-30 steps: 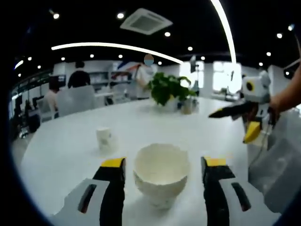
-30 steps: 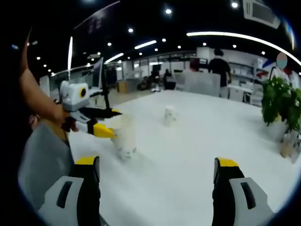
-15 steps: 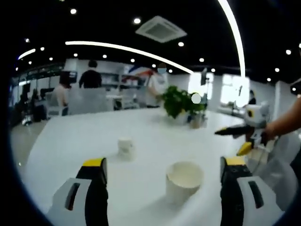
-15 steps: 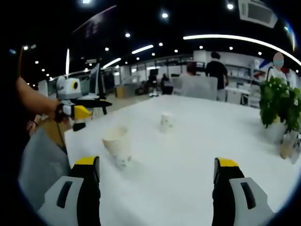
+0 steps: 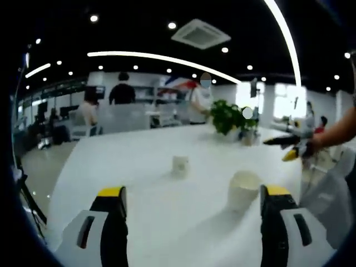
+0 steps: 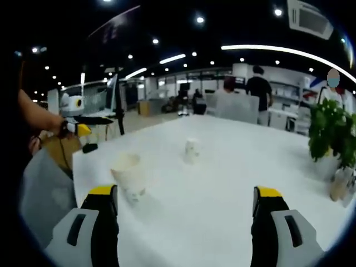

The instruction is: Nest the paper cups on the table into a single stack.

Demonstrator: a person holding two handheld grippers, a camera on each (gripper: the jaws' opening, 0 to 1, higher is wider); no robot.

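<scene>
A white paper cup [image 5: 243,190] stands upright on the white table [image 5: 144,167], mouth up, just ahead of my left gripper [image 5: 194,196] and toward its right jaw. Its jaws are wide open and hold nothing. A smaller-looking white cup [image 5: 179,165] stands farther out, near the table's middle. In the right gripper view the near cup [image 6: 128,176] sits front left and the far cup [image 6: 191,150] beyond it. My right gripper [image 6: 185,196] is open and empty above the table [image 6: 233,167]. The left gripper [image 6: 79,126] shows at the left, held in a hand.
A potted green plant [image 5: 227,116] stands at the table's far side, also the plant [image 6: 330,132] at the right. The right gripper [image 5: 290,146] hangs at the right on a person's arm. People sit and stand in the office behind. The table edge [image 6: 78,161] runs along the left.
My left gripper has opened wider, let go of the near cup and drawn back from it. The cup now stands free on the table. The right gripper stays open.
</scene>
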